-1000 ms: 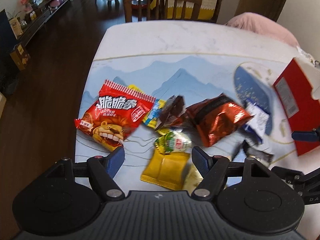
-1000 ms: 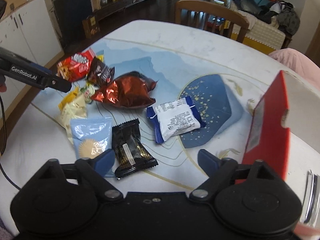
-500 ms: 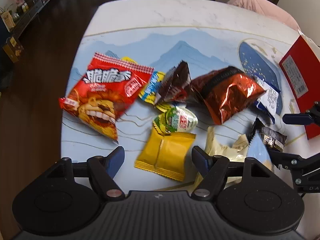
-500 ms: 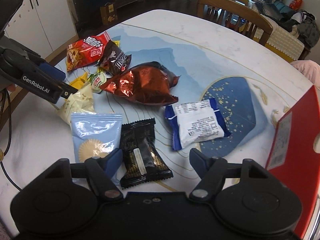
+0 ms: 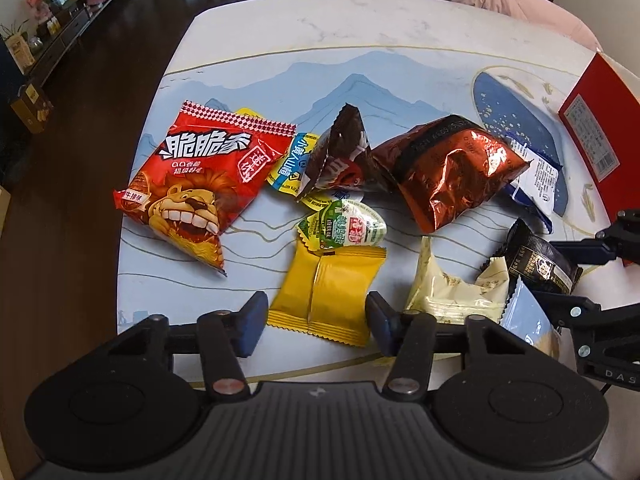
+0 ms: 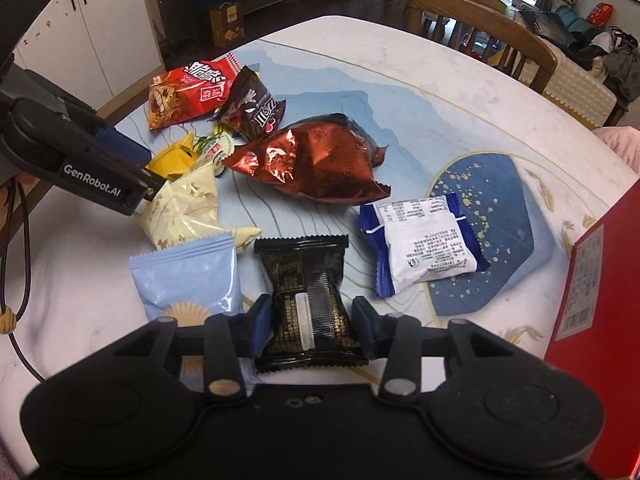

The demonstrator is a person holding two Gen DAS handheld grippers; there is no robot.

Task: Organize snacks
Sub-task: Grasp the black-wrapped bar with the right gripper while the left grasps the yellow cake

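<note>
Left wrist view shows the left gripper (image 5: pixel 316 322) with its fingers spread about as wide as the yellow packet (image 5: pixel 328 292), whose near edge lies between the blue pads with a small gap at each side; nothing is clamped. Just beyond the packet sits a green-and-white round snack (image 5: pixel 346 226), touching its far edge. Further ahead to the left lies the red lion bag (image 5: pixel 200 176); ahead to the right lies the shiny copper bag (image 5: pixel 448 168), and a brown M&M's bag (image 5: pixel 340 156) stands tilted between them. A cream packet (image 5: pixel 452 284) lies just right of the right finger.

Right wrist view shows the right gripper (image 6: pixel 312 328) partly closed around the black-and-gold packet (image 6: pixel 308 300), both pads touching or nearly touching its pinched waist; whether they press it firmly I cannot tell. A pale blue packet (image 6: pixel 188 276) lies just left of the left finger, partly under it. Ahead to the right lies a white-and-blue packet (image 6: pixel 424 244), and a red box (image 6: pixel 600 272) stands at the far right on the table (image 6: pixel 440 80)
</note>
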